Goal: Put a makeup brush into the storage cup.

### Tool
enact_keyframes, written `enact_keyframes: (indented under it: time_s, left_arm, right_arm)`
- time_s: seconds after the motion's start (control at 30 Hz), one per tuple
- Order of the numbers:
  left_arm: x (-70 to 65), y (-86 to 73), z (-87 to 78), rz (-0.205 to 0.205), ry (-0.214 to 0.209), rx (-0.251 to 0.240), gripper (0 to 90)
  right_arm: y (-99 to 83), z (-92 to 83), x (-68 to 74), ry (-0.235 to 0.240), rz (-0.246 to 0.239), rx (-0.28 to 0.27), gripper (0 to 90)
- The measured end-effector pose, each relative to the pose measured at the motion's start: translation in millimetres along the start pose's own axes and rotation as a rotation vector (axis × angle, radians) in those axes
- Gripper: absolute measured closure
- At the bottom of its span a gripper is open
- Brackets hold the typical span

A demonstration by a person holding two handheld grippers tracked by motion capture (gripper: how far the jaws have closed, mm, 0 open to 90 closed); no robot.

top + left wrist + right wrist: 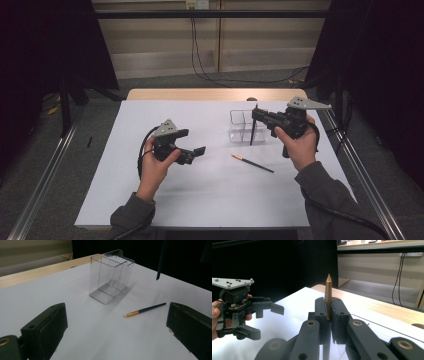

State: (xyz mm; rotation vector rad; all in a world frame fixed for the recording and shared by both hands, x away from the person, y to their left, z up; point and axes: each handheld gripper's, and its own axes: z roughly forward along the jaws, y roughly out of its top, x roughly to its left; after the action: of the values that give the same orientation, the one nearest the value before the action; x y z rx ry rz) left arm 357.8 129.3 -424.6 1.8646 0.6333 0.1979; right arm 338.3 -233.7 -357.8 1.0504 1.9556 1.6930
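High view: right gripper clamps a brush upright over the clear holder, its lower end at the rim, not yet dropped in. A second brush lies on the table. Left gripper hangs wide open and empty, so that one seems left.

table white | on it: clear box, brush
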Motion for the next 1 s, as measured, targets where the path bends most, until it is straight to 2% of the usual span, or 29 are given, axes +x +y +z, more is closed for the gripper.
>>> enact_keyframes:
  time_s: [0.63,1.0]
  left_arm:
    - [-1.8,0.1,1.2,0.001,-0.006,-0.005,3.6]
    - [-1.0,0.6,-0.4,0.001,-0.005,-0.007,3.6]
  right_arm:
    - [16.0,-0.4,-13.2,-0.046,-0.004,-0.040,84.4]
    - [18.8,1.0,-23.8,-0.083,0.004,-0.049,84.4]
